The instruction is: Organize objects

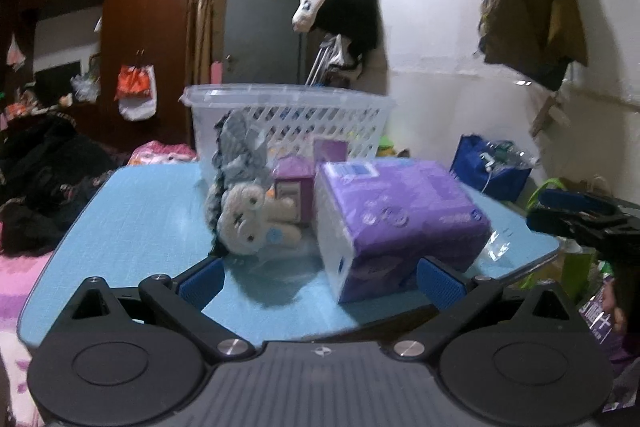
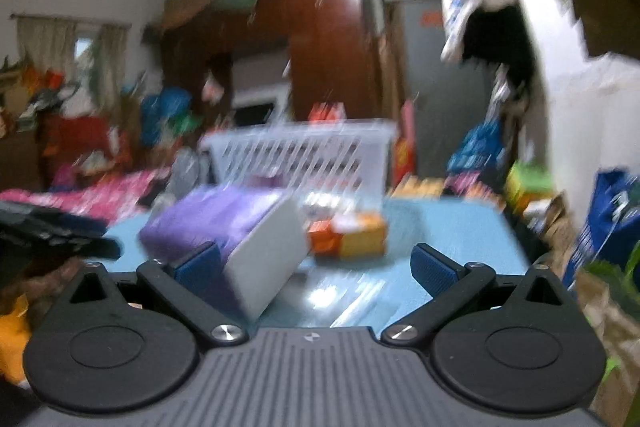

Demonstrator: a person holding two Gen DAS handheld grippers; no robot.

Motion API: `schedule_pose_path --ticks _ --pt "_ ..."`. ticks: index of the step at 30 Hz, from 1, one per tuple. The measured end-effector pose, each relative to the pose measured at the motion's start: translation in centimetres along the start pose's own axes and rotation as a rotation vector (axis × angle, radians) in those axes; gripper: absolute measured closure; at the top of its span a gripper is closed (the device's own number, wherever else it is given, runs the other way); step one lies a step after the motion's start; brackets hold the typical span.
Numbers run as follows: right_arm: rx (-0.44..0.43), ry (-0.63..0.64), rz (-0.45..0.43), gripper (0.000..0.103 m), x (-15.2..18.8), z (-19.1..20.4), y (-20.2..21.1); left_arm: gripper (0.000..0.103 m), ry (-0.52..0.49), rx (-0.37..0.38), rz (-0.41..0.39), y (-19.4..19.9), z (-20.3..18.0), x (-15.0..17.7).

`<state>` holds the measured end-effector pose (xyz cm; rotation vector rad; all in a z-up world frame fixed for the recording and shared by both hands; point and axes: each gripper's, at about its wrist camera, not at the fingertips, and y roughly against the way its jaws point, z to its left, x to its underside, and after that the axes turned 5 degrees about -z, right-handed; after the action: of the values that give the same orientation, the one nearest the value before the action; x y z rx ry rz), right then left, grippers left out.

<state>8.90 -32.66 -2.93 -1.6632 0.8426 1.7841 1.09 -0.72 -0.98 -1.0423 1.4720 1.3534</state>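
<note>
A purple tissue pack (image 1: 400,215) lies on the blue table (image 1: 140,211), with a plush bunny (image 1: 252,211) and a small purple box (image 1: 294,187) to its left. A white lattice basket (image 1: 292,119) stands behind them. My left gripper (image 1: 322,283) is open and empty, just short of the pack's near end. My right gripper (image 2: 314,267) is open and empty; the view is blurred. It faces the tissue pack (image 2: 236,227) and an orange box (image 2: 352,233), with the basket (image 2: 304,155) behind. The right gripper also shows at the right edge of the left wrist view (image 1: 580,219).
A blue bag (image 1: 494,167) and green bags (image 1: 560,195) stand off the table's right side. Dark clothes (image 1: 40,179) and pink bedding (image 1: 16,287) lie to the left. A brown wardrobe (image 1: 148,7) and a grey door (image 1: 260,23) are behind. Clothes hang on the white wall (image 1: 440,47).
</note>
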Motion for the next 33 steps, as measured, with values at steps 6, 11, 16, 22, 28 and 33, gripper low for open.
schedule_pose_path --ticks 6,11,16,22,28,33 --pt "-0.015 -0.050 0.053 0.000 -0.9 -1.1 -0.6 0.000 -0.016 -0.022 -0.017 -0.9 0.4 -0.2" --pt "-0.103 -0.103 0.033 0.000 -0.4 -1.3 -1.3 0.000 -0.025 -0.041 -0.130 0.5 0.8 -0.6" --pt "-0.159 -0.099 0.008 0.000 -0.1 -0.3 -1.7 0.000 0.005 -0.032 -0.183 0.5 1.6 -0.4" --pt "-0.264 -0.079 0.016 0.000 0.5 0.8 -1.8 0.006 -0.001 0.057 -0.131 -1.7 1.3 0.5" --pt "-0.326 -0.024 0.015 0.008 1.3 2.1 -2.5 0.016 -0.056 0.110 -0.144 -1.8 0.7 1.1" --pt "-0.360 -0.001 0.018 0.016 1.5 2.5 -2.7 0.025 -0.140 0.143 -0.162 -2.0 -0.3 1.6"
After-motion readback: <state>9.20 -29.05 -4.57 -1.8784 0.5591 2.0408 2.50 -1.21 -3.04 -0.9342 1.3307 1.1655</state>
